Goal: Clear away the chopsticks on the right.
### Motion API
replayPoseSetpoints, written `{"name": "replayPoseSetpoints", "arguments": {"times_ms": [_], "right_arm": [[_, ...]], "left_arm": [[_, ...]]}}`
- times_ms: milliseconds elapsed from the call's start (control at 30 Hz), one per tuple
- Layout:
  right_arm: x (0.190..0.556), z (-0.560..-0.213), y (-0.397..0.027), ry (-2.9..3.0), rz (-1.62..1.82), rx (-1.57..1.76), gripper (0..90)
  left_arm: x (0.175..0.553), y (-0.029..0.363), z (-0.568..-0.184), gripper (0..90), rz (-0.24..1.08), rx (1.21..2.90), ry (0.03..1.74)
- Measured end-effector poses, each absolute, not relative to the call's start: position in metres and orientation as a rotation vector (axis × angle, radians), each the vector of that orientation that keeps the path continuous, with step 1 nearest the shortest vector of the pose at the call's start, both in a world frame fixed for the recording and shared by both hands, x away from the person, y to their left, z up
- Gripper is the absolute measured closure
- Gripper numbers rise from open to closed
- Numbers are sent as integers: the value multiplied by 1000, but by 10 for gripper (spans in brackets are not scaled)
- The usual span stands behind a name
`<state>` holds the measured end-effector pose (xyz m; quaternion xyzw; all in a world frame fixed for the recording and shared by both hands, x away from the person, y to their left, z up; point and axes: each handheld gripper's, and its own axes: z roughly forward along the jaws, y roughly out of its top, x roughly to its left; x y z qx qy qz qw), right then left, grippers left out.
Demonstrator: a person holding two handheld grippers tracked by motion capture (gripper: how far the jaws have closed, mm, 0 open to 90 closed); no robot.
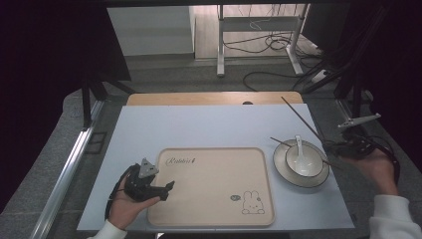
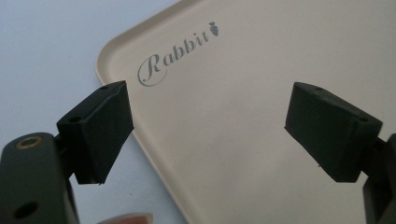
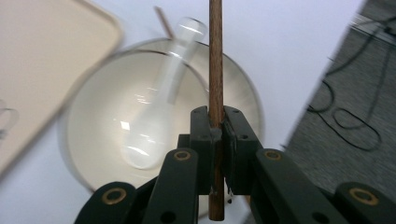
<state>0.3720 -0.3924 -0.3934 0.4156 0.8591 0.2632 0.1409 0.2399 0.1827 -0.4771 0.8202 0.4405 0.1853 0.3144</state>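
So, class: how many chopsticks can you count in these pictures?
2. One chopstick is clamped in the right gripper, angled up over the table's right side. The other chopstick rests across the bowl, beside the spoon.

Tray [image 2: 261, 116] cut off at frame edges in left gripper view. Bowl [image 3: 93, 140] and spoon [image 3: 154, 126] motion-blurred in right gripper view; chopstick [image 3: 215, 56] runs past top edge.

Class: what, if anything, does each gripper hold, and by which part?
The right gripper clamps a chopstick near one end. The left gripper is open over the tray, holding nothing.
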Motion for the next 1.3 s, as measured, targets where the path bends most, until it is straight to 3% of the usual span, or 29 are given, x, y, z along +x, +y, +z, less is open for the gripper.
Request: {"name": "replayPoseSetpoints", "arguments": {"times_ms": [600,867,1300], "right_arm": [[322,-392,-298,2638,854,1067,824],[304,-424,-247,2762,764,1001,823],[293,-470,-212,2862,567,990,822]], "left_arm": [[239,183,-476,150,487,2159,1157],[239,183,-476,151,488,2159,1156],[239,183,-476,152,490,2164,1156]]}}
